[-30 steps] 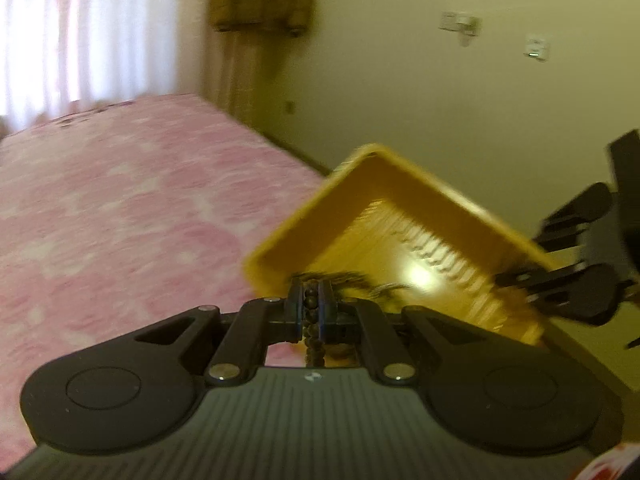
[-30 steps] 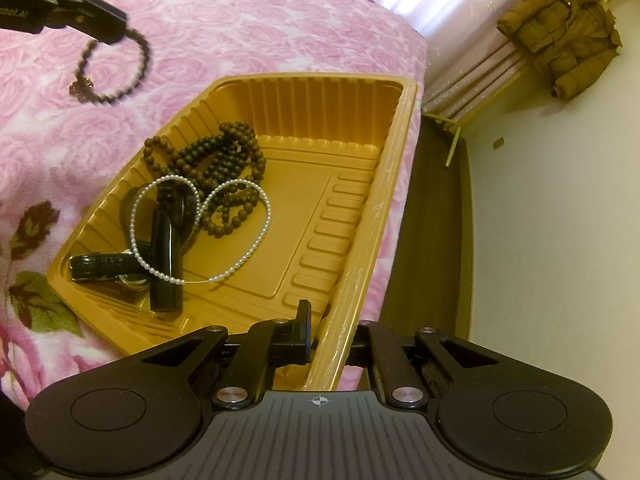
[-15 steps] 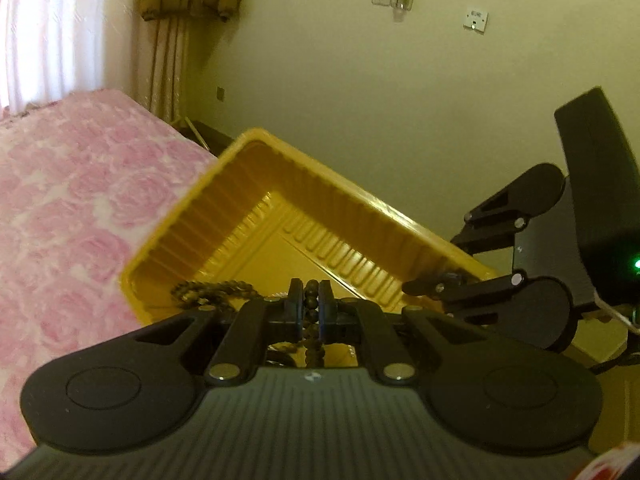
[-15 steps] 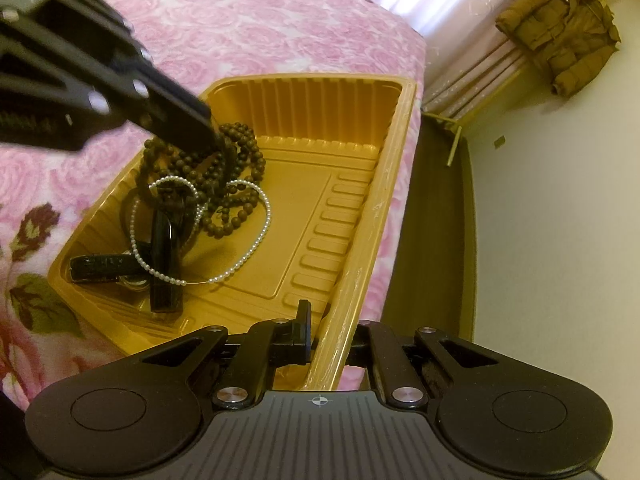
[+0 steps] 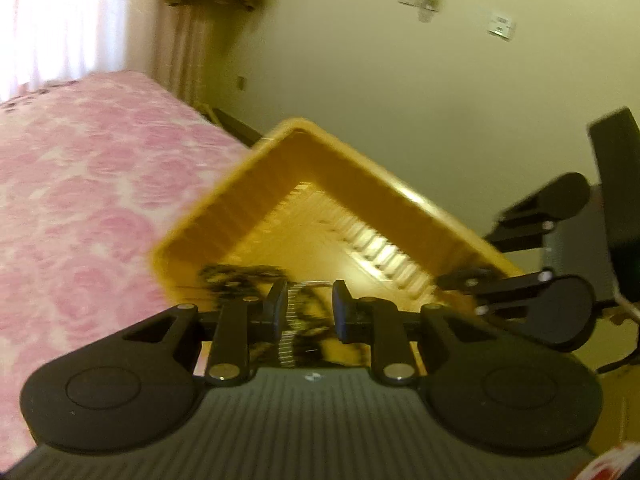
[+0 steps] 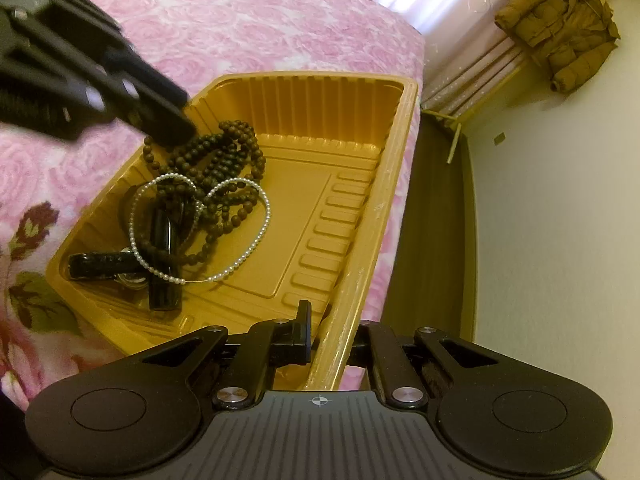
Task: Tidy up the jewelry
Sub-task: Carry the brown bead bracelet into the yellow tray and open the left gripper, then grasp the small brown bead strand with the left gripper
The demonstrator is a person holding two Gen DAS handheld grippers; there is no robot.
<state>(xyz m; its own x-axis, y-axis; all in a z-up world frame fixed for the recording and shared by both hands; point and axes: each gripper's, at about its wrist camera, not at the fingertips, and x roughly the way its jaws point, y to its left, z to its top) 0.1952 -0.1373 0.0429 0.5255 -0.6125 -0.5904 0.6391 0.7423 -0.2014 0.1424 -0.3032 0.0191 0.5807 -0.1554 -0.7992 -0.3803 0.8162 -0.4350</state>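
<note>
A yellow plastic tray (image 6: 400,152) lies on the pink bed cover (image 6: 240,20). It holds dark brown bead strands (image 6: 224,156), a white pearl necklace (image 6: 266,216) and black tubes (image 6: 162,264). My left gripper (image 6: 178,128) hovers over the tray's left corner, just above the dark beads. Its jaws are opening, and in the left wrist view the gap of the left gripper (image 5: 310,304) is bare, with only the tray's jewelry showing blurred beyond it. My right gripper (image 6: 326,332) is shut on the tray's near rim, also seen as the right gripper (image 5: 460,282) on the tray (image 5: 400,192).
The tray sits at the bed's edge, partly overhanging a dark floor strip (image 6: 436,240) beside a pale wall. A brown jacket (image 6: 560,32) hangs by the curtains. Open bed cover (image 5: 80,180) stretches left of the tray.
The left gripper came from over the bed to above the tray's bead corner and its jaws parted. The bead bracelet it pinched is no longer between them. The right gripper stayed put.
</note>
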